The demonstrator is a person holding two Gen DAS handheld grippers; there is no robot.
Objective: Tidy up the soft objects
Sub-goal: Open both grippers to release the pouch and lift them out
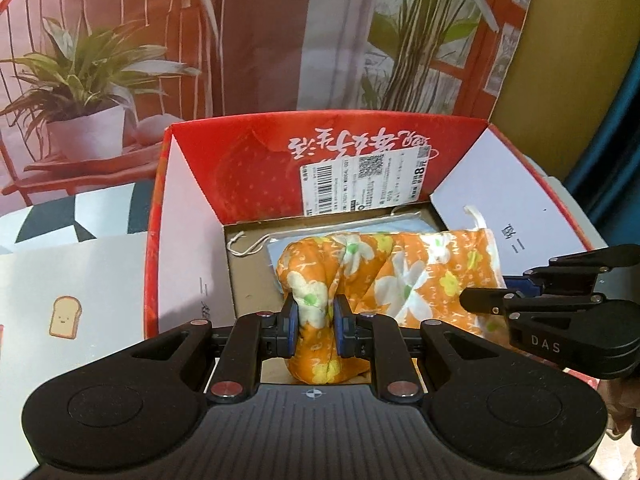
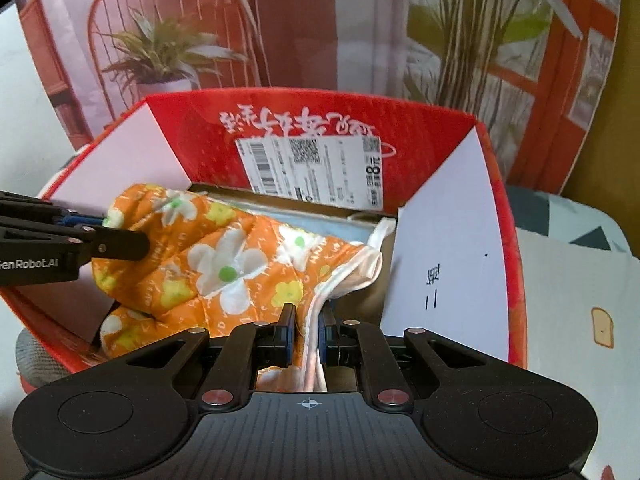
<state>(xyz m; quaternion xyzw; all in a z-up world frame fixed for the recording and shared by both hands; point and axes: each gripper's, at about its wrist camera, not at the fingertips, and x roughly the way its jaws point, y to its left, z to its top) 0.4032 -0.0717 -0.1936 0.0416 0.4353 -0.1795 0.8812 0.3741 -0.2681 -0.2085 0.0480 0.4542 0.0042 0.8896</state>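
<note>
Grippers both tilt steeply down into the open red box [image 1: 240, 168], one at each end of the orange flowered oven mitt [image 1: 404, 276]. The left gripper [image 1: 314, 322] has its blue pads clamped on the mitt's rounded finger end, the padding bulging between them. The right gripper [image 2: 306, 330] is pinched tight on the white-trimmed cuff edge at the mitt's other end. The mitt stretches across the box between the two, over a light blue folded cloth [image 1: 376, 226] lying on the cardboard floor. A white barcode label [image 2: 310, 170] is stuck on the box's far flap
</note>
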